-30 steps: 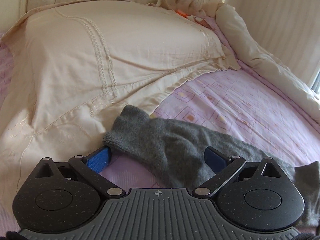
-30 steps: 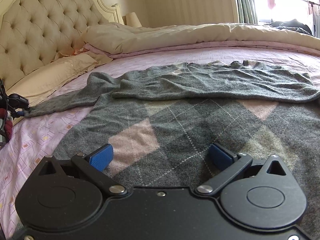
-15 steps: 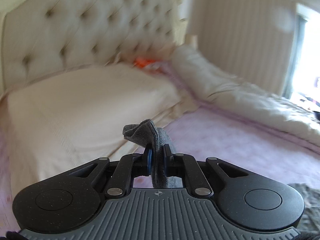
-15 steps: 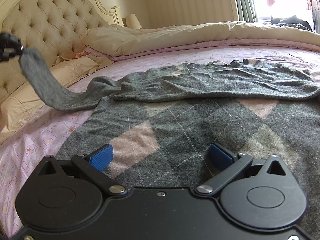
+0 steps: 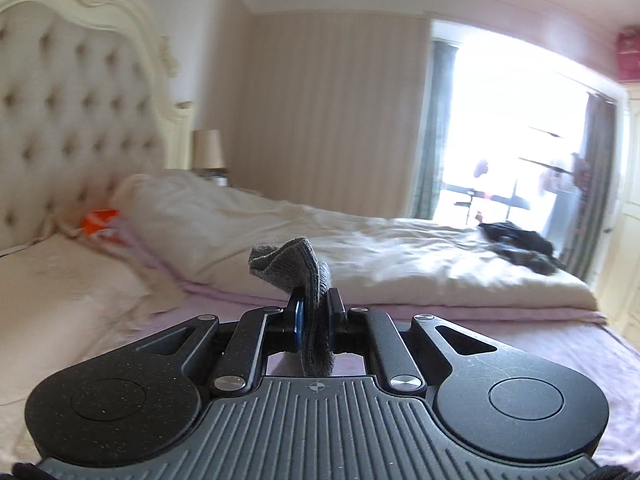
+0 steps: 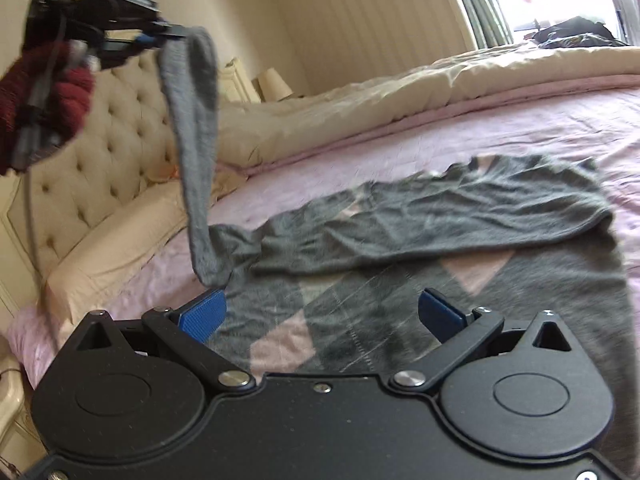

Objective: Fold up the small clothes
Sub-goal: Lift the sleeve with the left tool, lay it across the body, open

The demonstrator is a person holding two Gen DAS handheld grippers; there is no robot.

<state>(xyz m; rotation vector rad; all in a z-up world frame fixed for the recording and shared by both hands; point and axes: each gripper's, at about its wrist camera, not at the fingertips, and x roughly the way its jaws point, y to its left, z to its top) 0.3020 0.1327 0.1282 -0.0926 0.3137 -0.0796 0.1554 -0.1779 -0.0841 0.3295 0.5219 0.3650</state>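
Above pink bedsheet (image 6: pixel 440 136): gripper-pinched sleeve (image 6: pixel 196 128)

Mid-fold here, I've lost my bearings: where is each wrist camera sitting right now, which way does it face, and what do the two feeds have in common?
Left wrist: rides behind the left gripper, raised, facing across the bed toward the window; its jaws are shut on the grey sleeve.
Right wrist: sits low behind the open right gripper, looking over the argyle sweater toward the headboard; a dark red sleeve shows at upper left.
Shared: the pinched sleeve, headboard, cream duvet, lamp.
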